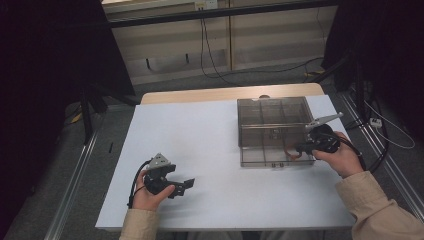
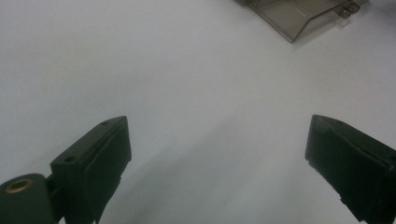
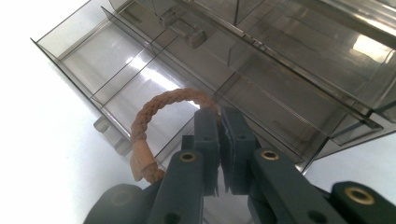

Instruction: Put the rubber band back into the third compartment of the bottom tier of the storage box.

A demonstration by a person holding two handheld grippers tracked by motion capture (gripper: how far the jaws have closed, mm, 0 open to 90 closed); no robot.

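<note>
Thing in hand: a braided brown cord loop [image 3: 161,105] with a knotted or bound end, pinched in the right gripper [image 3: 219,122].
How it will handle: light and limp by the look of it; the braid bends freely and droops in an arc from the pinch, so it should swing when moved and will not hold a shape once let go. Not fragile, and the rough weave ought to give the pads good friction.
Where to hold: on the braid itself, near one end as now; the thicker bound end hanging lower would be the other sound spot.
Where it is: over the near row of compartments of the smoky clear plastic organizer box [image 1: 272,131], toward the right edge of the table [image 1: 200,150]; whether it touches the box I cannot tell.
Right jaws: closed nearly flat together on the cord, which runs out between the pads.
Right hand pose: right hand [image 1: 345,157] at the box's near right corner, jaws aimed in toward the box and tilted down over the compartments.
Left jaws: left gripper [image 2: 217,154] spread wide, nothing between them, bare table beneath.
Left hand pose: left hand [image 1: 147,196] low near the table's near left corner, jaws pointing toward the middle, well apart from the box.
</note>
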